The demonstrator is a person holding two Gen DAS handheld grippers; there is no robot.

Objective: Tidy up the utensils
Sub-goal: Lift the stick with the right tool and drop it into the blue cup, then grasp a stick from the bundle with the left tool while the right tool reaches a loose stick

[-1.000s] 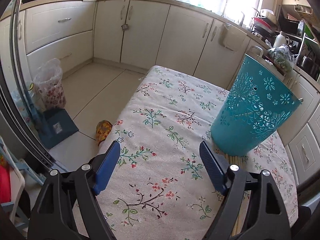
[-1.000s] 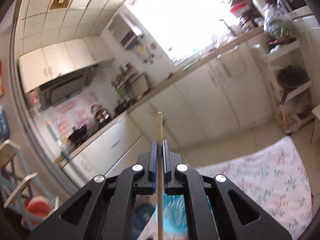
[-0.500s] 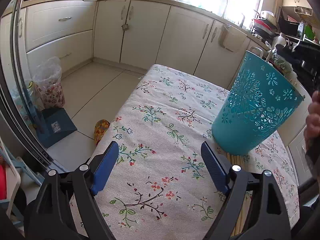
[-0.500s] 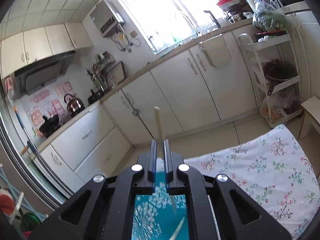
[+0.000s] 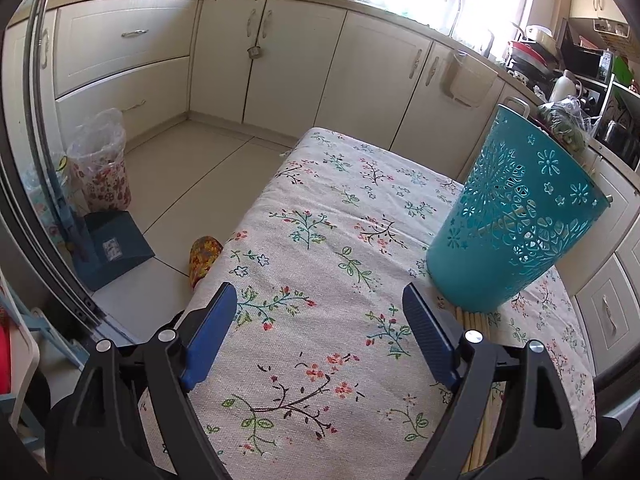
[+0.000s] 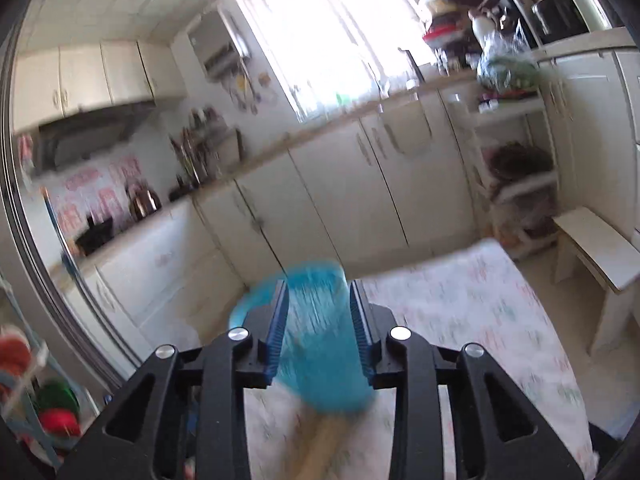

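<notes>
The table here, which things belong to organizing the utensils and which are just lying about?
Part of the job:
teal holder
wooden chopsticks
right gripper, jaws opening, nothing between them

Just lying about:
floral tablecloth
patterned bin
kettle

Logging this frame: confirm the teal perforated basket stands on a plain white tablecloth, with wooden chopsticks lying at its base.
Not plain white: the tablecloth is floral-printed, as the left wrist view shows. The teal perforated basket does stand on it, with wooden chopsticks lying at its base.
</notes>
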